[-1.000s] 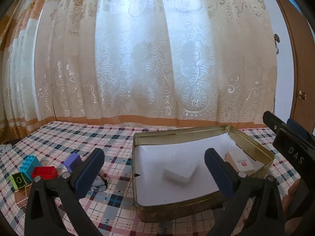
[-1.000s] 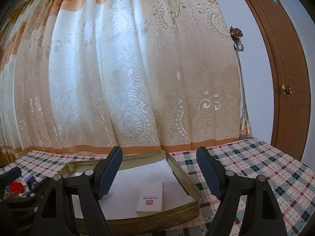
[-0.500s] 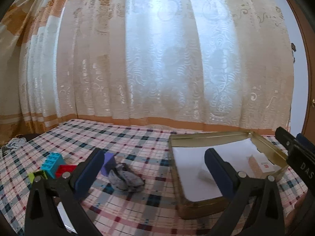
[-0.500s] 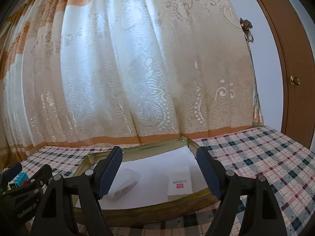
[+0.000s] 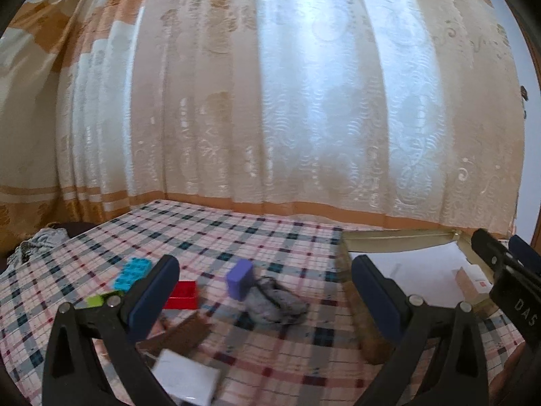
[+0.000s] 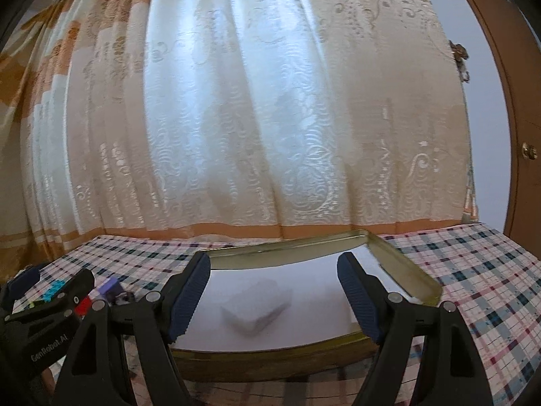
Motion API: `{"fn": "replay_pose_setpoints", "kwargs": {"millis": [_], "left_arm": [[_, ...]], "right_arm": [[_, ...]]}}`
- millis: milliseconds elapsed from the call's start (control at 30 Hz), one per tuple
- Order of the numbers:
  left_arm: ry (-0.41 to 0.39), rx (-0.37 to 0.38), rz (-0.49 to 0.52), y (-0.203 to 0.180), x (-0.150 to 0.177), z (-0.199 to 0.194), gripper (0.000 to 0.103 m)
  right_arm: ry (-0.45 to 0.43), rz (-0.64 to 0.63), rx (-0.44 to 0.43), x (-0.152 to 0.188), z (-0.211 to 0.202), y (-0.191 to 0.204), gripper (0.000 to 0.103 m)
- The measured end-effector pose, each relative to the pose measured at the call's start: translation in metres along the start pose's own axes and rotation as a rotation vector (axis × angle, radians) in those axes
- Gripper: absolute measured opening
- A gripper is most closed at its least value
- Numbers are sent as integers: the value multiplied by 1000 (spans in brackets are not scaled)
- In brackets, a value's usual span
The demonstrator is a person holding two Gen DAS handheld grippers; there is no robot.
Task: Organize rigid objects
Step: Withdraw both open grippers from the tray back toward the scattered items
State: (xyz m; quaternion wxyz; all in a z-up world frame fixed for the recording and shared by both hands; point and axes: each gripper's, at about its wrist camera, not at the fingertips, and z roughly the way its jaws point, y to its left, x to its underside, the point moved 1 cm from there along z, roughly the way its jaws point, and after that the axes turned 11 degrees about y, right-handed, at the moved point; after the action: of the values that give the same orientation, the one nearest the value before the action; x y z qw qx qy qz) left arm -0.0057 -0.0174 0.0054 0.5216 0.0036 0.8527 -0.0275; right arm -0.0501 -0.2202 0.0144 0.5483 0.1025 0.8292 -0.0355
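Left wrist view: against the earlier frames, the plaid counter (image 5: pixel 270 237) has slid rightward, so the gold tin (image 5: pixel 399 237) that sat ahead of the left claw (image 5: pixel 265 291) now lies off to its right, and loose pieces sit ahead: a grey cloth (image 5: pixel 274 301), a purple block (image 5: pixel 239 279), a red brick (image 5: pixel 181 296) and a blue brick (image 5: pixel 132 273) to its left. I judge it is heading for another rigid piece. Its jaws gape wide, empty. The right claw (image 6: pixel 274 294) is also wide and empty, facing the tin, where a white block (image 6: pixel 257 308) lies between its jaws, untouched.
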Motion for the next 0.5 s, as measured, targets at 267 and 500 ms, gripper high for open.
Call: {"fn": "replay_pose_setpoints", "kwargs": {"millis": [267,500], "left_arm": [[-4,-37,-31,28,2,-4,103],[-12,-98,-21,50,2,-6,103]], "right_arm": [[11,-32,-59,3,1,32,80],[16,-65,-104,6,2,56,80]]}}
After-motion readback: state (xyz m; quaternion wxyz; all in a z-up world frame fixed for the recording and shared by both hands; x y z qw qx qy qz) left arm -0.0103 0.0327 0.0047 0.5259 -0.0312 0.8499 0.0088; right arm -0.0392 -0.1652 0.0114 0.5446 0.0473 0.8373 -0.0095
